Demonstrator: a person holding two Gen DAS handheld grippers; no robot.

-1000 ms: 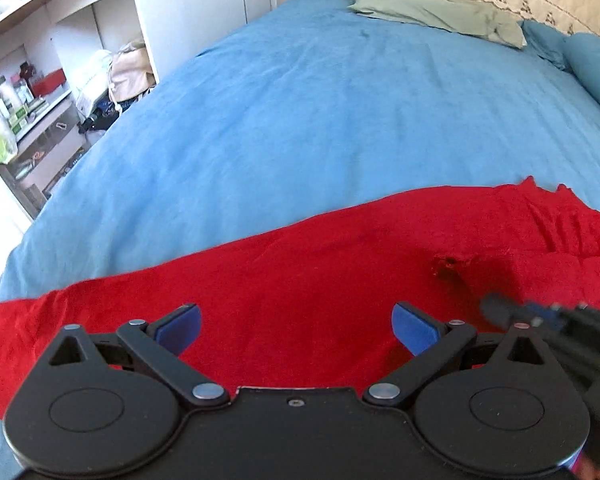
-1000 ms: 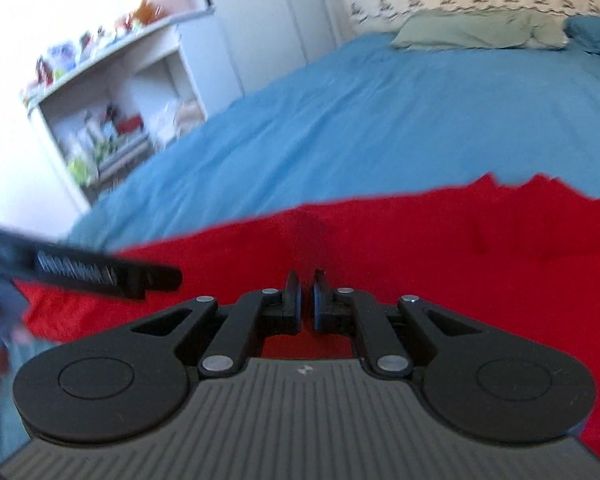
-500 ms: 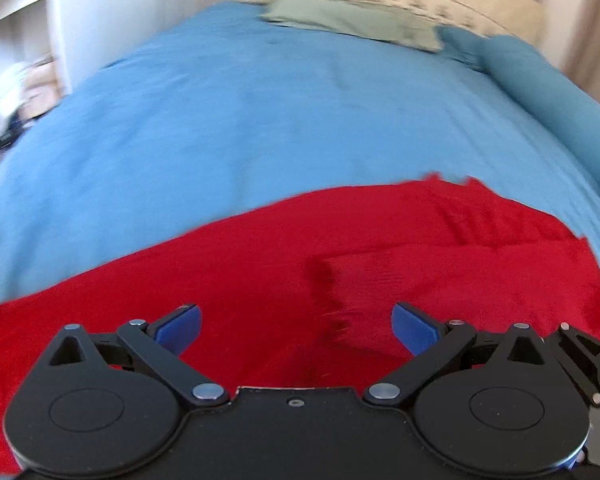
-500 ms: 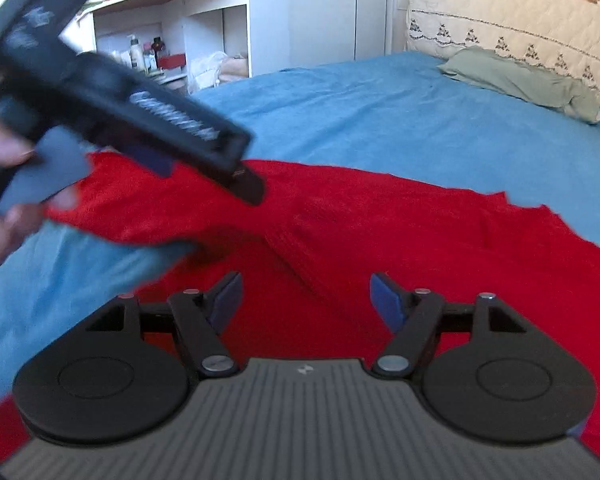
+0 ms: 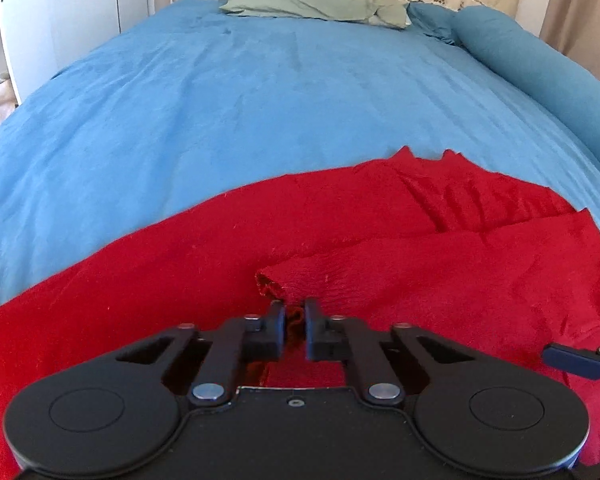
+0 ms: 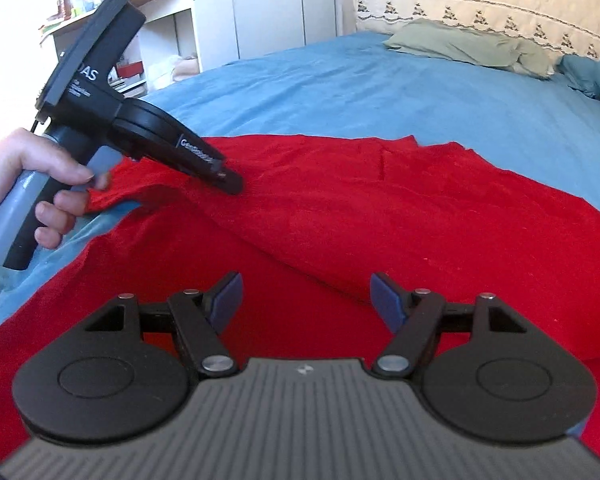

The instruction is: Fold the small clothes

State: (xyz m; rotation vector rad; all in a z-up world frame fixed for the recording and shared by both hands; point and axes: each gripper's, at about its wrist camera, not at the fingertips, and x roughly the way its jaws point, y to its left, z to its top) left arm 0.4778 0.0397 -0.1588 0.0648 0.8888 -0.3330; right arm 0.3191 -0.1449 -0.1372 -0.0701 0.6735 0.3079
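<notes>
So my left gripper (image 5: 295, 322) has its fingers pinched together on a folded corner of the red cloth (image 5: 380, 248), with a bit of red fabric bunched up in the narrow gap between the pads. From the right wrist cam you can see the same tool from the side, nose (image 6: 230, 182) down into the cloth, with my left hand (image 6: 32, 184) wrapped round the grey handle.

My right gripper (image 6: 306, 300) is spread wide, blue pads apart, hovering just over the red cloth with nothing between the fingers. One blue tip of it pokes into the left cam at the right edge (image 5: 572, 360).

The cloth itself is spread across the near part of the blue bedspread (image 5: 260, 100), with one flap doubled over on top, and the far right part is crumpled into ridges.

Further out, a green pillow (image 5: 316, 4) lies at the head of the bed against a cream quilted headboard (image 6: 480, 4), a blue bolster (image 5: 540, 76) runs along the right side, and white shelves (image 6: 156, 28) with clutter stand off to the left.
</notes>
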